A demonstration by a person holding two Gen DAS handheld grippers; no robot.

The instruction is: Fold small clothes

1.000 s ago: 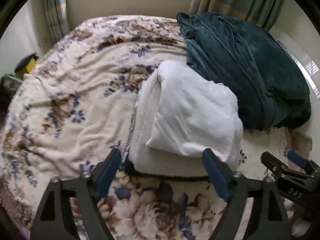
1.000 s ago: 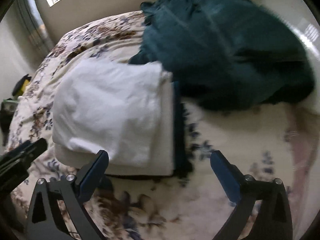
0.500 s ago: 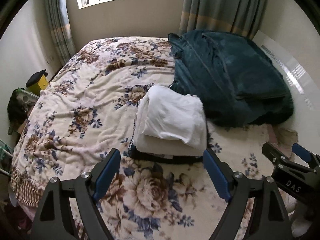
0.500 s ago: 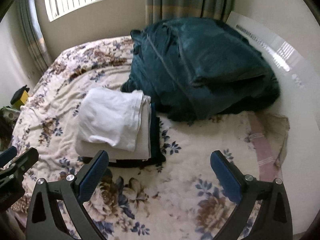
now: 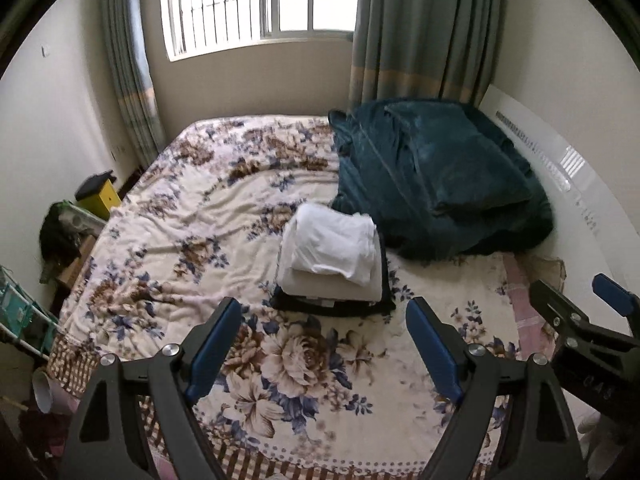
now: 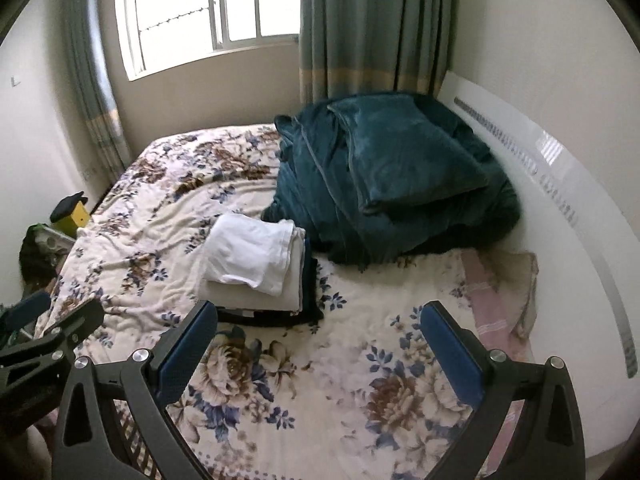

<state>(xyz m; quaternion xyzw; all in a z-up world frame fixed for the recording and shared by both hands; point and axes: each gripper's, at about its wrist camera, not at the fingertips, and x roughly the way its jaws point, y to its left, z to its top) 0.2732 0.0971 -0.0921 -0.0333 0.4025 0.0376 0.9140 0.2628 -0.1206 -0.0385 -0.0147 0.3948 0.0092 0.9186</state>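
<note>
Both grippers are released and hold nothing: left gripper (image 5: pixel 322 344) with blue pads spread wide over the bed, right gripper (image 6: pixel 318 350) likewise. The stack of folded clothes (image 5: pixel 332 258) lies ahead of and between the left fingers, well apart from them; in the right view it sits ahead of the left-hand finger. Stack order: soft white piece on top, cream piece beneath, dark piece at the bottom, edges roughly squared. It rests on the plush floral blanket (image 5: pixel 192 240), touching the rumpled teal blanket (image 5: pixel 436 176) beyond. Against a second ago, both grippers have pulled back and risen; the stack looks smaller, and the window (image 5: pixel 256 0) has come into view.
</note>
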